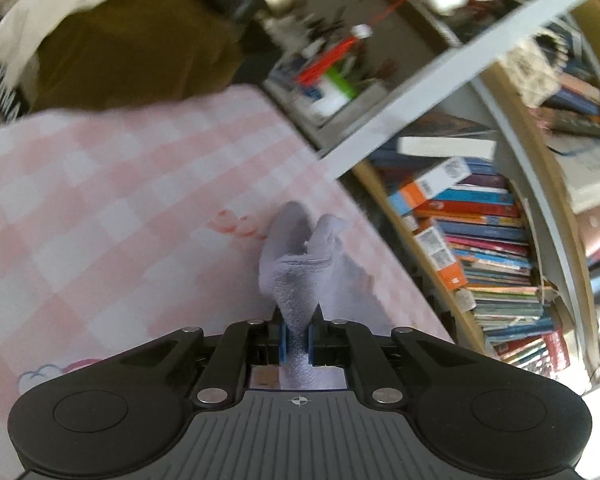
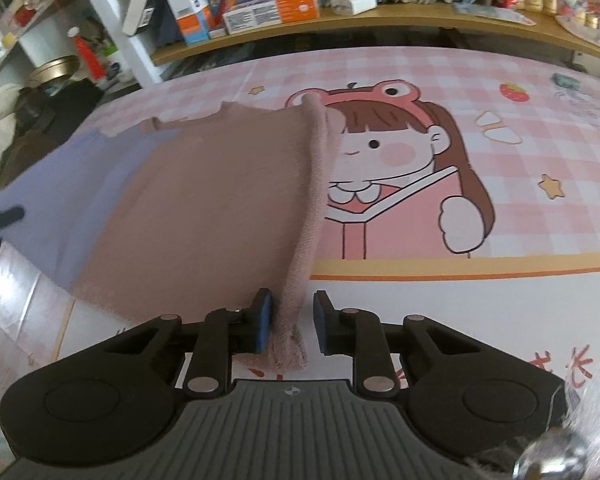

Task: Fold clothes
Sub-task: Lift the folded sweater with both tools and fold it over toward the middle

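- Left gripper [image 1: 296, 334]: fingers are clamping a pale lilac fabric corner [image 1: 300, 256], which is being held bunched just ahead of the pads, above the pink checked tabletop [image 1: 100, 208].
- Right gripper [image 2: 292, 322]: fingers are standing slightly apart; the dusty-pink hem [image 2: 296, 280] is touching only the left pad.
- Garment [image 2: 204, 200] is being stretched leftward of the right fingers.
- Judgement: the right grip needs closing fully before folding; open tabletop is lying ahead and right, with bookshelves [image 2: 340, 20] beyond.

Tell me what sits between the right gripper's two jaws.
In the right wrist view, the folded edge of the pink garment runs between the right gripper jaws, touching the left pad only.
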`<state>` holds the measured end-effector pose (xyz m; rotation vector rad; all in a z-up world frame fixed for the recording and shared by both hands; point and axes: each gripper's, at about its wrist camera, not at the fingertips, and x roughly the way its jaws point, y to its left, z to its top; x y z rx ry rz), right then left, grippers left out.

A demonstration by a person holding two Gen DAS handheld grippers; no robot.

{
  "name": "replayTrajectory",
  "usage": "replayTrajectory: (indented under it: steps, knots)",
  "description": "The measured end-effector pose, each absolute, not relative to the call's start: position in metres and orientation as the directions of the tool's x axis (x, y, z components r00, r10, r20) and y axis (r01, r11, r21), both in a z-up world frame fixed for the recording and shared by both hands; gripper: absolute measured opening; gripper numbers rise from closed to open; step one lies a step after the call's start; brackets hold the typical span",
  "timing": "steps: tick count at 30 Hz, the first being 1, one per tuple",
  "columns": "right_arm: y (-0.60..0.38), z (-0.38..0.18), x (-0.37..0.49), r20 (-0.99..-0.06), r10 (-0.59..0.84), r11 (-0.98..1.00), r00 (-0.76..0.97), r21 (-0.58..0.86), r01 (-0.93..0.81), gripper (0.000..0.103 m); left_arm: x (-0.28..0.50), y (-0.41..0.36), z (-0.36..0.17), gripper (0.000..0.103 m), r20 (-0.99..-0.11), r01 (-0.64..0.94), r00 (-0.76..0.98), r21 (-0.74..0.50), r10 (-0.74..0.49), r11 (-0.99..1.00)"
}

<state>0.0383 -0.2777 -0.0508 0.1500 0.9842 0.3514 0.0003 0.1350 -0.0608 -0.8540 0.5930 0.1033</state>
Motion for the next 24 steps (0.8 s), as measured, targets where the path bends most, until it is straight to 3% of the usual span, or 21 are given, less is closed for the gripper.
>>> replayTrajectory:
  steps: [2,16,21,24]
  knots:
    - [-0.28,-0.052,0.039,-0.777,0.387,0.921,0.497,0.309,-0.236,0.015,0.002,0.122,-0.046,0.007,-0.517,-0.284,0.845,-0.649,-0.136,0.706]
    - [-0.299,-0.063,0.048,-0.718,0.536,0.841,0.444,0.41,-0.352,0.015,0.014,-0.013,0.026,0.008,-0.474,-0.079,0.874,-0.358,-0.108,0.93]
    - [-0.304,-0.065,0.052,-0.704,0.569,0.817,0.425,0.425,-0.39,0.015,0.008,-0.076,0.037,0.008,-0.485,0.036,0.864,-0.212,-0.137,0.977]
    - [-0.305,-0.066,0.053,-0.701,0.579,0.808,0.415,0.428,-0.404,0.015,0.007,-0.122,0.029,0.009,-0.539,0.123,0.823,-0.134,-0.177,0.983]
